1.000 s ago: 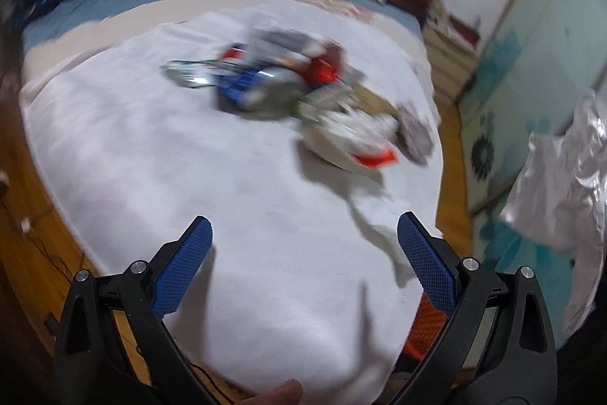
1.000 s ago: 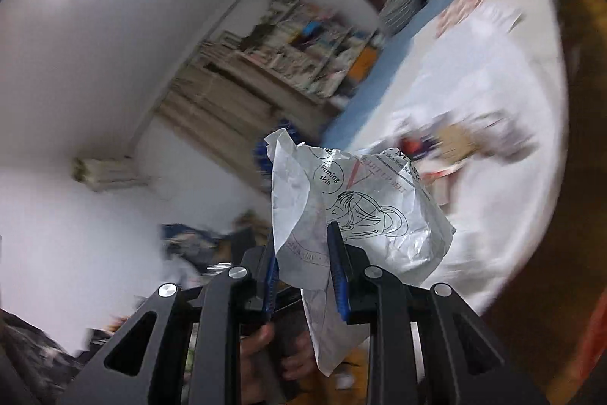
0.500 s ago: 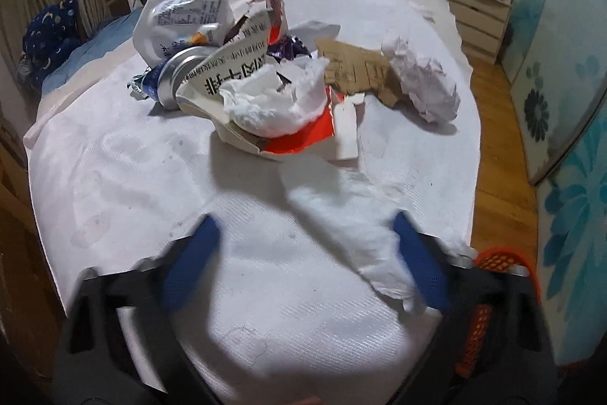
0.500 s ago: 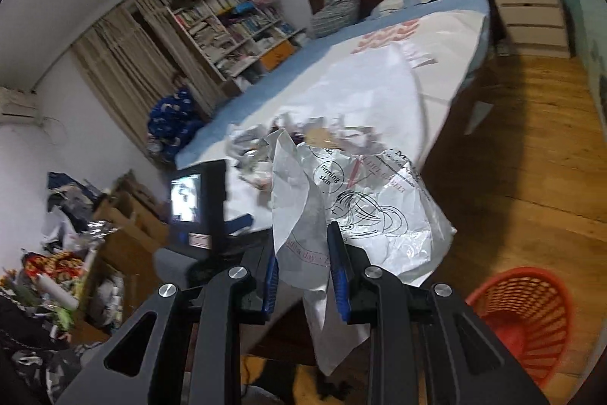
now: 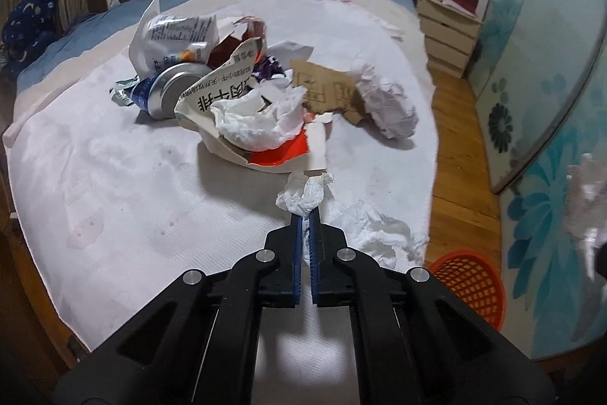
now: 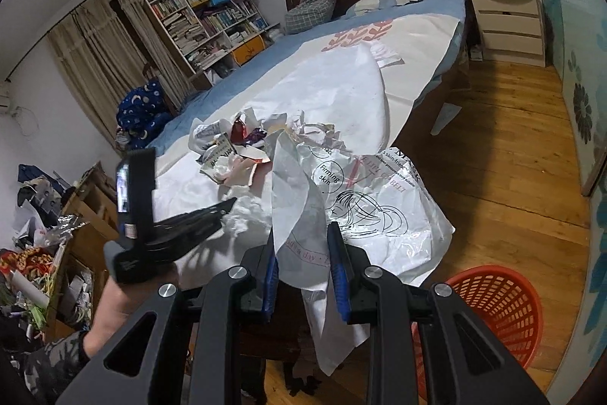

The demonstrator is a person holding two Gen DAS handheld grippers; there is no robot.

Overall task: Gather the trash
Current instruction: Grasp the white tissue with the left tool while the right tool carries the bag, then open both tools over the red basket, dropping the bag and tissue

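Observation:
My left gripper (image 5: 305, 215) is shut on a crumpled white tissue (image 5: 307, 194) at the near right part of the white sheet (image 5: 132, 185) on the bed. A trash pile (image 5: 242, 93) lies beyond it: a silver can (image 5: 170, 90), a printed carton, brown cardboard (image 5: 326, 90) and a crumpled paper ball (image 5: 387, 101). My right gripper (image 6: 302, 234) is shut on a large white printed wrapper (image 6: 356, 200), held beside the bed above the floor. The left gripper also shows in the right wrist view (image 6: 227, 205).
A red-orange mesh basket (image 5: 470, 283) stands on the wooden floor by the bed's near right corner; it also shows in the right wrist view (image 6: 493, 310). A nightstand (image 5: 447, 29), bookshelf (image 6: 205, 21) and floral wardrobe door (image 5: 550, 101) surround the bed.
My left gripper has dropped to the sheet and closed from wide open onto the tissue. My right gripper has swung down from the ceiling view, still gripping the wrapper.

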